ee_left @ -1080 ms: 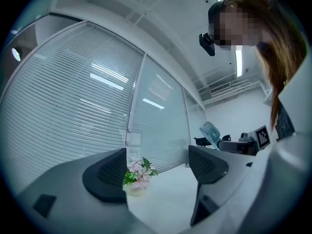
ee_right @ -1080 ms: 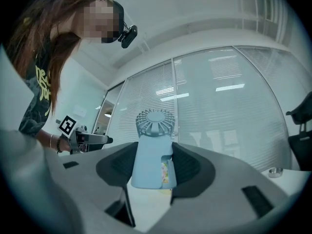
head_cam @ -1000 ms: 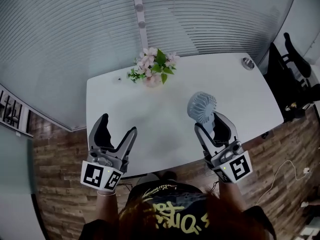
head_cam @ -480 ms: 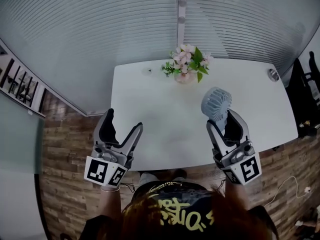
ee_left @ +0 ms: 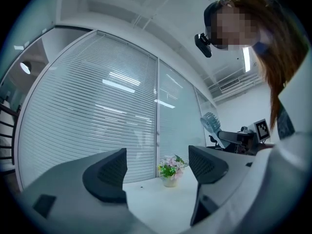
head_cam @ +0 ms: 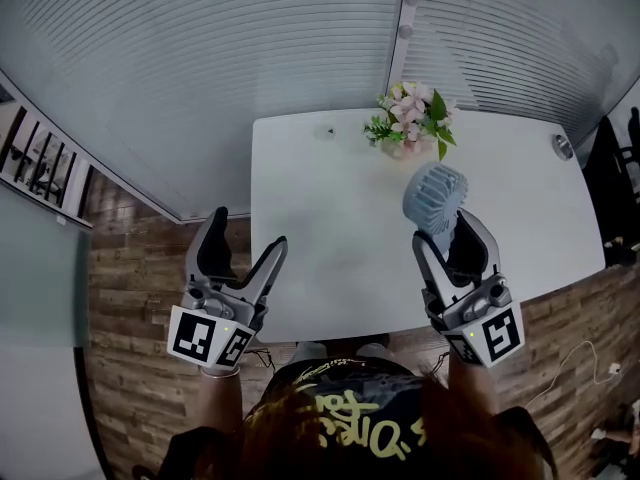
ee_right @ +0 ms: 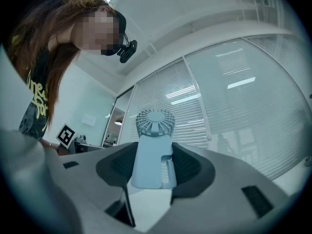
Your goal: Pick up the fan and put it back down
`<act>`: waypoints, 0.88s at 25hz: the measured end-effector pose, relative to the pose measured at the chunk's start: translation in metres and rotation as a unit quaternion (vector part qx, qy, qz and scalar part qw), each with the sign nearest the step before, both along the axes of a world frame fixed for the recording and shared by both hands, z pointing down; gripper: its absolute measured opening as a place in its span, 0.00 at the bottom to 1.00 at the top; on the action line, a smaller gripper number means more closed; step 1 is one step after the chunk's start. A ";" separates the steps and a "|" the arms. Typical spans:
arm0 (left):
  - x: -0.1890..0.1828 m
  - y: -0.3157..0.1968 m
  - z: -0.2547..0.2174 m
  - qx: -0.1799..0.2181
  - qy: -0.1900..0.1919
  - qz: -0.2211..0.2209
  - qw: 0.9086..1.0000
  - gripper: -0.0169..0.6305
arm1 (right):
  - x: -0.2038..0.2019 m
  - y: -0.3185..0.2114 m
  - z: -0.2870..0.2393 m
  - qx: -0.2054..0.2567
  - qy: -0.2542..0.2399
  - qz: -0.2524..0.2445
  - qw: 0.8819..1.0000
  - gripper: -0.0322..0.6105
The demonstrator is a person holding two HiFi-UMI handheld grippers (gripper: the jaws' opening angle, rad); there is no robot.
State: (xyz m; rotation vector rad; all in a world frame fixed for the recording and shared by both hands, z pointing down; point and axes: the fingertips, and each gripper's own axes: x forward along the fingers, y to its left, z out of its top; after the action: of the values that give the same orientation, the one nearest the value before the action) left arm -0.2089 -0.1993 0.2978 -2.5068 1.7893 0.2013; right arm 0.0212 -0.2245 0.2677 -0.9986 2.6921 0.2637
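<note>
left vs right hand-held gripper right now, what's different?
Grip: the right hand-held gripper is shut on the fan by its handle; the left hand-held gripper is open with nothing between its jaws.
Place: in the head view the right one is over the table; the left one is at the table's left edge.
Shared: both point away from the person.

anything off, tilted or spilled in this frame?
Nothing stands out. The fan sits upright in the right gripper, clamped by its handle. The flower vase stands upright on the white table, with nothing spilled. The left gripper is open and empty.
</note>
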 end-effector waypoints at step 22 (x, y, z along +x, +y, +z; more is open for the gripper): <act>-0.044 0.012 0.034 -0.039 0.007 0.000 0.999 0.64 | -0.079 -0.033 0.081 -0.086 0.079 -0.023 0.993 0.39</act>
State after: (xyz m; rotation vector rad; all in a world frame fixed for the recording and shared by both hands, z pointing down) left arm -0.2534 -0.1876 0.3315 -2.5636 1.8357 0.1521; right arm -0.0579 -0.2573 0.3486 -0.9993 2.9186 0.1054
